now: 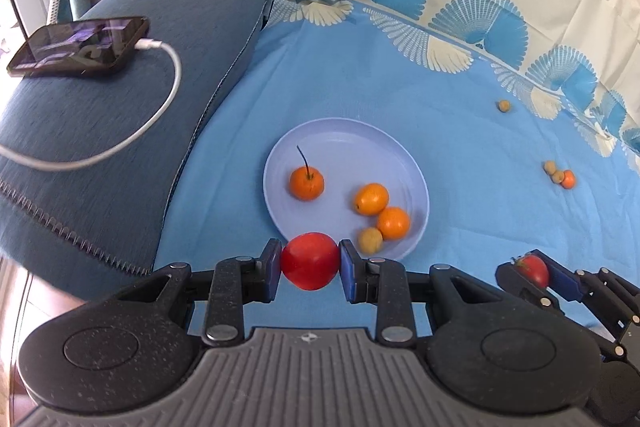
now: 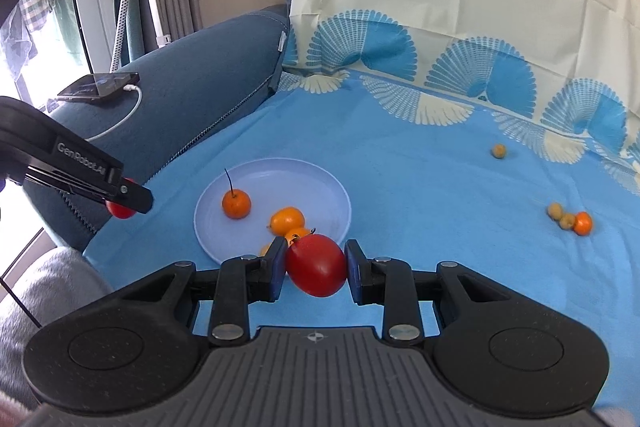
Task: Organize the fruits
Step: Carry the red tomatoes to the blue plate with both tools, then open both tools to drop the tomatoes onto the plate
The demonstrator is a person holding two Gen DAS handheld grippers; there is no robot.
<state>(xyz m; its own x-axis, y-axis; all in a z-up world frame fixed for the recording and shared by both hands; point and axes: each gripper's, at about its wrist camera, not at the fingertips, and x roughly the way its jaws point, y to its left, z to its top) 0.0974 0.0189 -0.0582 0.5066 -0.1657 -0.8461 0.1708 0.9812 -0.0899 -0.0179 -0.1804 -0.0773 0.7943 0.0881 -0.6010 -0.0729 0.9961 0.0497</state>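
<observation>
Fingers of the left gripper (image 1: 310, 263) and right gripper (image 2: 316, 265) each pinch a red tomato (image 1: 310, 261), held just short of the plate (image 1: 340, 143), presumably for release among its fruit.

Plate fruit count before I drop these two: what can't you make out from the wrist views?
- Right wrist view: red fruit in the right gripper covers the plate's near-rim fruits.
- Left wrist view: red fruit in the left gripper covers the near rim.
- Loose fruits on the cloth: too small to identify.
</observation>
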